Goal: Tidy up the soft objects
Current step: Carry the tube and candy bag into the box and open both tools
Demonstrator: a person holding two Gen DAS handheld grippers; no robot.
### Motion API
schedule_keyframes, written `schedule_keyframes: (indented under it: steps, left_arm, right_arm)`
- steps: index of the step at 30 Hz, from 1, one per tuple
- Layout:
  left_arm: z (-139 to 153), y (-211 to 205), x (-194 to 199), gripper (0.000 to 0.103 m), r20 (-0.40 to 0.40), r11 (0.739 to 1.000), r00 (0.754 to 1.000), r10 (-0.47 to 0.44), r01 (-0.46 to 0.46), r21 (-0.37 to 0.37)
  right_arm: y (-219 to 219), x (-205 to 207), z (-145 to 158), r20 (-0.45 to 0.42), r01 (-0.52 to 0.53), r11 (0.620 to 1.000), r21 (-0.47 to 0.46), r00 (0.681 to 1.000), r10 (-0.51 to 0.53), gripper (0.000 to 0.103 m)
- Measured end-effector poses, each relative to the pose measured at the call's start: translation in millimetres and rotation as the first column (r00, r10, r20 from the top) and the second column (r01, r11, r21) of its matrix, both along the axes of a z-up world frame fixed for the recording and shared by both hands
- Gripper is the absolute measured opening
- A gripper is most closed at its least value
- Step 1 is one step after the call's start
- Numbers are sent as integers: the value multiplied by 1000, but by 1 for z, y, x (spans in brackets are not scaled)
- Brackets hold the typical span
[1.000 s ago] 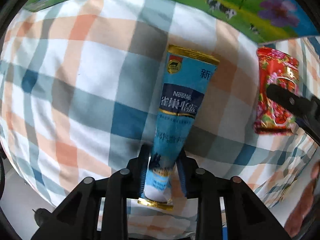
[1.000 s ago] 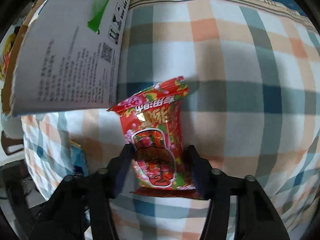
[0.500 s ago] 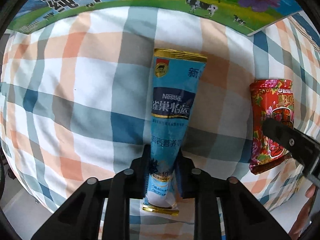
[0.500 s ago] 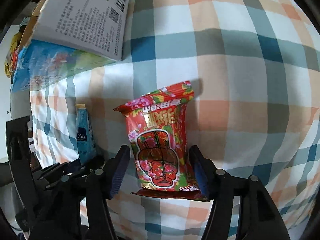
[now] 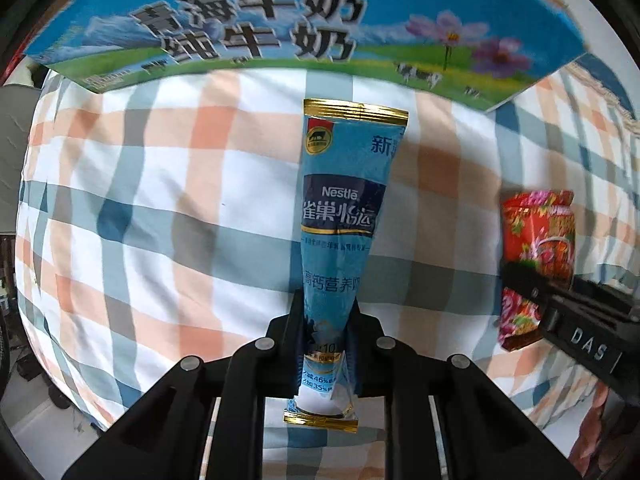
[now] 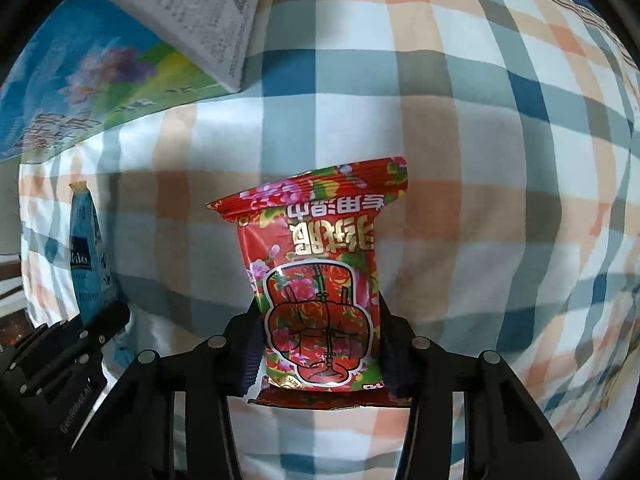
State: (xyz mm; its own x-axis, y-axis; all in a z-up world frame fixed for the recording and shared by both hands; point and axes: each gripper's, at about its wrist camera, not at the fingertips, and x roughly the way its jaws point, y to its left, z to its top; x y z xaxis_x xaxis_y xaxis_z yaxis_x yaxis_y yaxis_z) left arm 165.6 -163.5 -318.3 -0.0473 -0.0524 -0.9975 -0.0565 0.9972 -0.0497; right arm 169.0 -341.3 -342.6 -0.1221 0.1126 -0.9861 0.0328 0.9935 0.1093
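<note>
Both grippers pinching soft packets over a plaid cloth (image 5: 160,208).

Milk carton (image 5: 280,24) is lying along 12 o'clock in the left view, its upper edge cut off by the lens rim; in the right view it is sitting at 10 o'clock, print blurred. Left gripper (image 5: 326,344) is squeezing the lower end of the blue Nestle sachet (image 5: 340,208), fingers pressed into its sides. Right gripper (image 6: 320,344) is clamping the red snack packet (image 6: 316,280), whose bottom edge is hiding behind the fingers. In the left view that packet is showing at 3 o'clock, partly blocked by the other tool.
</note>
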Motion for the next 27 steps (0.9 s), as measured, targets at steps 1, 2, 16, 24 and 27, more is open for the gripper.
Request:
schedule_keyframes:
  steps: [1,2,16,24,27]
  left_arm:
    - [6,5,-2,14,9,1000,1000,-3,4,-11]
    - [14,7,-3,14,20,1000,1000,-8,8,-23]
    - [156,76,15,14,264,989,964,-15,53,-138]
    - [193,119,76,14,346,994,938,-30,65,-92]
    - [187,129,97,14,348,995,937,-24,56,-81]
  right_arm:
    - [1,-3,6,6,7,1000,4,1000,-7,49]
    - [2,-6,13,15,14,1000,5,1000,-14,49]
    - [55,-16,164,213,20,986,167,975,-56,48]
    - [152,29,209,313,-8,979,206,948,-58,48]
    - [168,50,212,322,-10,979,203,945,-57,48]
